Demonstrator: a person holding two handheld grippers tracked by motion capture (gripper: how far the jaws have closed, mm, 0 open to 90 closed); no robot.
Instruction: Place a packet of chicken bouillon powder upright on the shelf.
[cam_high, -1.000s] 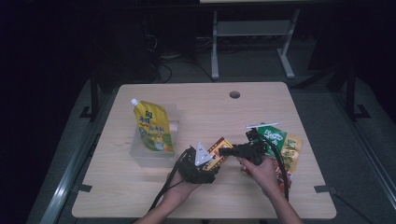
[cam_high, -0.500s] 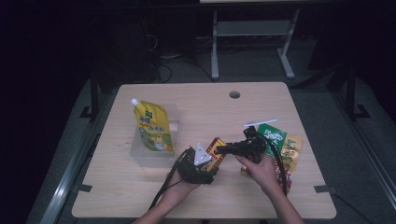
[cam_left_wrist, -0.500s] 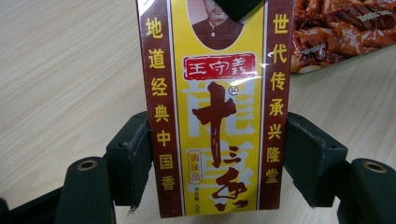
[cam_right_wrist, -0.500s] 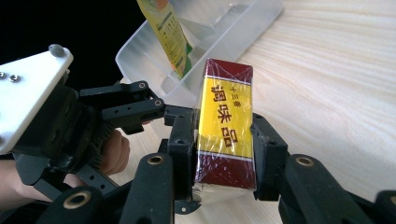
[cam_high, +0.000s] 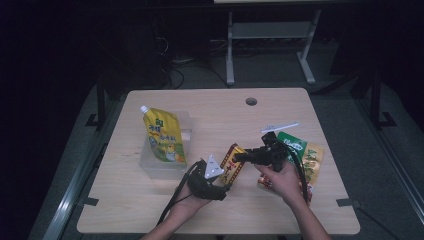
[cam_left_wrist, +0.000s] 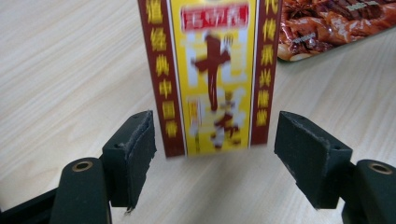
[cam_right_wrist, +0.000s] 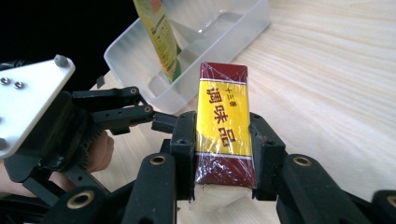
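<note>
The right gripper (cam_right_wrist: 223, 154) clamps the red-and-yellow box (cam_right_wrist: 223, 130) across its narrow width — long axis running straight out from its jaws. The left gripper (cam_left_wrist: 219, 154) has just been opening, pads (cam_left_wrist: 135, 149) clear either side of the box's end.

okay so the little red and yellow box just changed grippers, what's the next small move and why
Probably carry the box toward the clear tub, where the yellow pouch already stands. The right gripper has just closed on the box, its pads pressing both sides. The left gripper has just been opening, and its pads stand clear of the box, so nothing holds it back.
</note>
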